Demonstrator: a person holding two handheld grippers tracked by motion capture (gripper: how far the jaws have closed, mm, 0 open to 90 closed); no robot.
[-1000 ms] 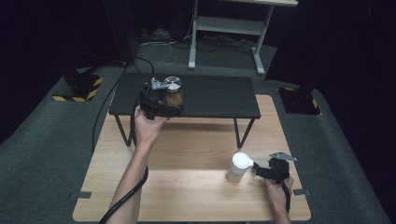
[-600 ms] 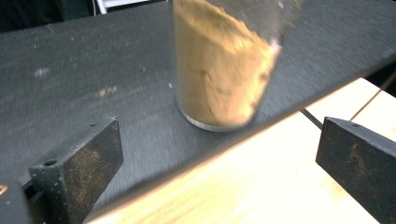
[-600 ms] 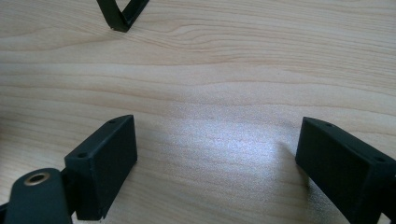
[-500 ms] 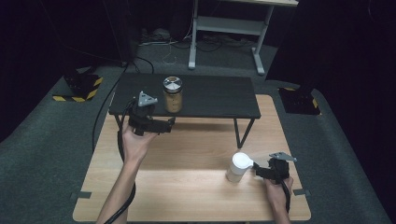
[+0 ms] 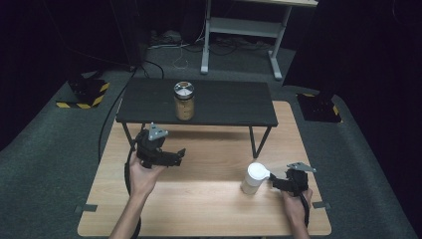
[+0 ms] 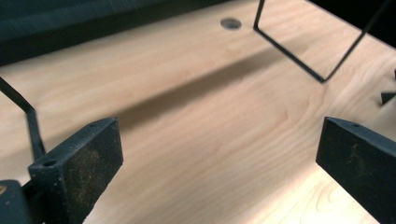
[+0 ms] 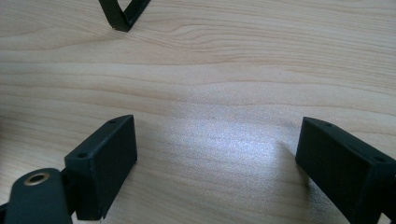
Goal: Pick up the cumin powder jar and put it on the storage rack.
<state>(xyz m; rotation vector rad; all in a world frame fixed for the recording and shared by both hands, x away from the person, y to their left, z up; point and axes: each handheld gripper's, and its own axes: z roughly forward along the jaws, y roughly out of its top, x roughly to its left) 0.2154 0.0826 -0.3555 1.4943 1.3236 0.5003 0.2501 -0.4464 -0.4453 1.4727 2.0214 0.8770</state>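
Dark room, wooden desk (image 5: 199, 199) with black shelf (image 5: 224, 102) across it.
Jar (image 5: 184, 100) is set upright on the shelf, untouched. Left hand-held gripper (image 5: 174, 155) is held over bare desk below the shelf, jaws just opened wide, nothing between them. Right hand-held gripper (image 5: 274, 182) is held just beside the white cup (image 5: 254, 178), jaws apart and empty in its own view.

amber jar (image 5: 184, 106) with silver lid, white cup (image 5: 253, 178), black shelf (image 5: 224, 102), pale wood table (image 5: 199, 199)
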